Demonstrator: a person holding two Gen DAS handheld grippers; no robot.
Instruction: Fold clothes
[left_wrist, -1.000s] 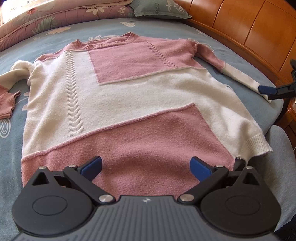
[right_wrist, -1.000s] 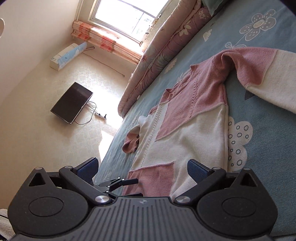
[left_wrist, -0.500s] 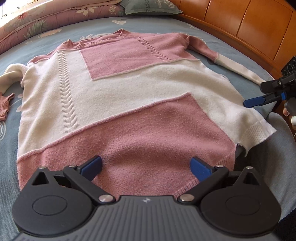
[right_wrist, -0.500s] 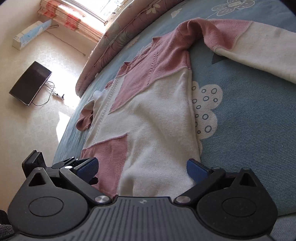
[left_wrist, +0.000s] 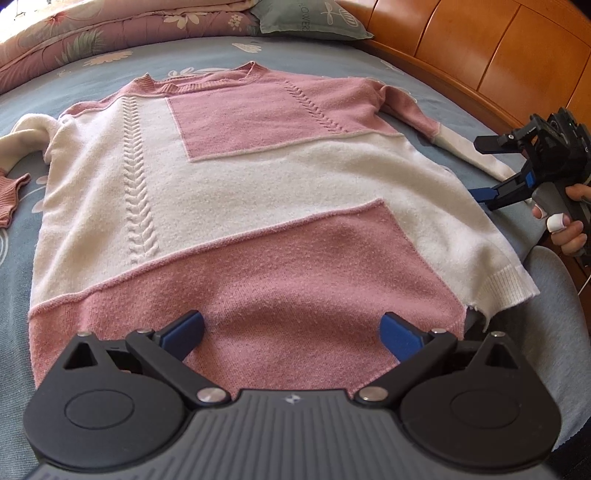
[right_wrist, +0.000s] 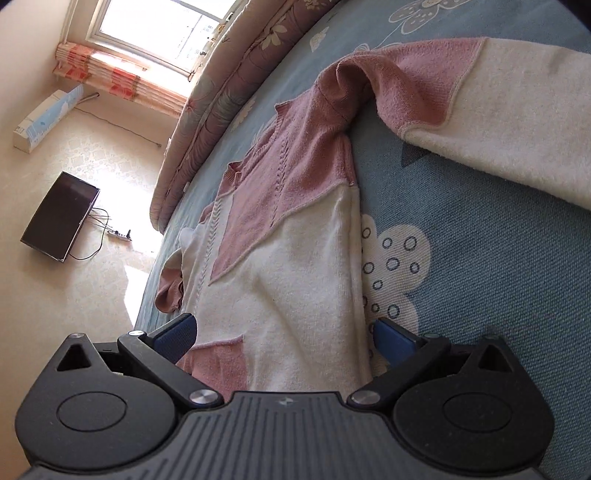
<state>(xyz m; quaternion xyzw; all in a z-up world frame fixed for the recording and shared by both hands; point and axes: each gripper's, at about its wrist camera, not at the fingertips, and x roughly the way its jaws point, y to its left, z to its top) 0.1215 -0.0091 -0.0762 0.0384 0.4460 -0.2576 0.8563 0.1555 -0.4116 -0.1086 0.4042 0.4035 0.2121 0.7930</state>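
Sweater (left_wrist: 236, 206), pink and cream, spread flat and face up on the blue floral bed (left_wrist: 33, 88), collar toward the folded quilt (left_wrist: 110, 33) and pillow (left_wrist: 314, 18), hem at the near edge. No container anywhere in view. Left gripper (left_wrist: 291, 332) spread wide over the pink hem panel, nothing between its fingers. Right gripper (right_wrist: 282, 338) also spread wide, straddling the sweater's cream side edge low on the body, one blue finger (right_wrist: 393, 341) on the bedsheet just beside the seam, the other above the knit; contact with the cloth hard to judge. In the left view, held by a hand (left_wrist: 569, 225) at the bed's right edge, near the white sleeve (left_wrist: 476, 155).

Compared with a second ago: right gripper swung from well out by the sleeve end to the sweater's side; left gripper edged forward over the hem. Sweater itself unmoved.
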